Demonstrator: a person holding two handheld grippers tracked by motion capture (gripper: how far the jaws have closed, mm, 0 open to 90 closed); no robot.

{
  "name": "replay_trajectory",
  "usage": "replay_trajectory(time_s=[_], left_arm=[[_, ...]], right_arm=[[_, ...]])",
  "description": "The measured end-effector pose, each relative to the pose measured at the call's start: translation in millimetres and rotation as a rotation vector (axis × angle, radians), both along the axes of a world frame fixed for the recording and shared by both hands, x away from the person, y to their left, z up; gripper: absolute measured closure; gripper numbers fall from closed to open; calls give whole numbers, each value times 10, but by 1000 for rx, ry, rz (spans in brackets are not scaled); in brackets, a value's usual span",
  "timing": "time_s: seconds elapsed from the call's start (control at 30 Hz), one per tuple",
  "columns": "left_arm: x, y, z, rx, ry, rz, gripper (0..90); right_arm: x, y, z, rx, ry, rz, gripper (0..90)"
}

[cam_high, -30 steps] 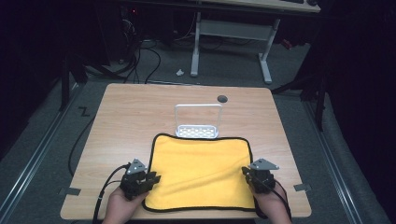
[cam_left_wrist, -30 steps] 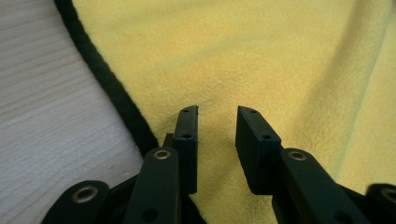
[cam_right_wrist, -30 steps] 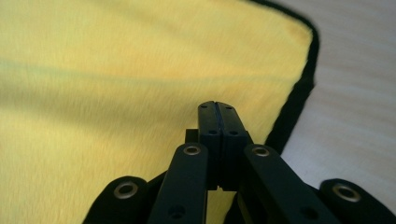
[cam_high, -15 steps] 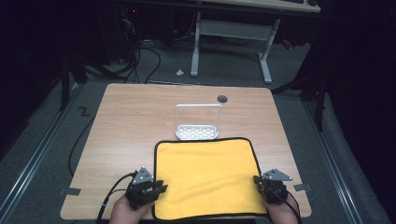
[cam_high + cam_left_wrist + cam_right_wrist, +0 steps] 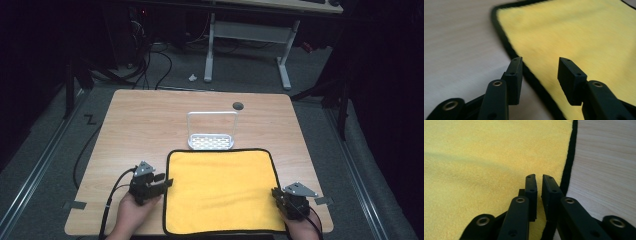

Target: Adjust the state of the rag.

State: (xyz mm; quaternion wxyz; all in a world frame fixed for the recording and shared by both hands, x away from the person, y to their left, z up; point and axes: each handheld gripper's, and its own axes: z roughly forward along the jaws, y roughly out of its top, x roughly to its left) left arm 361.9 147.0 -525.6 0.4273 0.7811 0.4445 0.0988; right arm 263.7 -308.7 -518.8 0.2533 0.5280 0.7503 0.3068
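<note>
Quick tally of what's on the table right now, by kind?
Yellow cloth: 1
White rack: 1
Hand-held grippers: 2, left hand-held gripper and right hand-held gripper
Total: 4

2 tongs, left (image 5: 167,183) and right (image 5: 275,192), flank the yellow cloth's (image 5: 222,187) side edges.

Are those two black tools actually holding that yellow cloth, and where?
Neither holds it. The left tool is open astride the yellow cloth's black left border; the right tool is nearly shut above its right edge, nothing between.
</note>
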Motion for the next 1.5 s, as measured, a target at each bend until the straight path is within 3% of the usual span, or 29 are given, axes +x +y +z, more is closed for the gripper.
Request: replay_trajectory(time_s=[0.17, 0.33, 0.43, 0.5, 0.57, 0.63, 0.7, 0.83, 0.93, 1.13, 1.23, 1.5], left_arm=[[342, -5, -29, 50, -19, 59, 500], [560, -79, 2, 33, -21, 57, 473], [655, -130, -16, 10, 14, 65, 464], [695, -184, -34, 35, 29, 62, 474], [711, -216, -47, 40, 29, 66, 492], [716, -234, -47, 46, 28, 73, 584], [724, -237, -52, 27, 39, 64, 611], [689, -265, -72, 56, 3, 34, 761], [666, -260, -85, 50, -4, 21, 814], [644, -224, -91, 21, -21, 56, 835], [644, -182, -96, -11, -4, 92, 830], [648, -166, -100, -30, 1, 90, 829]], right_arm=[[-1, 58, 10, -10, -21, 17, 767], [-14, 157, 40, -11, -42, 51, 723], [-28, 351, 99, -3, -65, 105, 697], [-31, 426, 119, 1, -74, 130, 676], [-29, 604, 162, 11, -85, 179, 654], [-1, 883, 220, 16, -93, 246, 621], [13, 977, 228, 13, -94, 271, 613], [76, 1355, 229, 9, -91, 341, 582], [117, 1618, 203, -1, -82, 386, 560], [188, 2067, 131, -30, -58, 458, 515], [210, 2254, 110, -34, -40, 488, 498], [190, 2753, 56, -25, -21, 576, 434]])
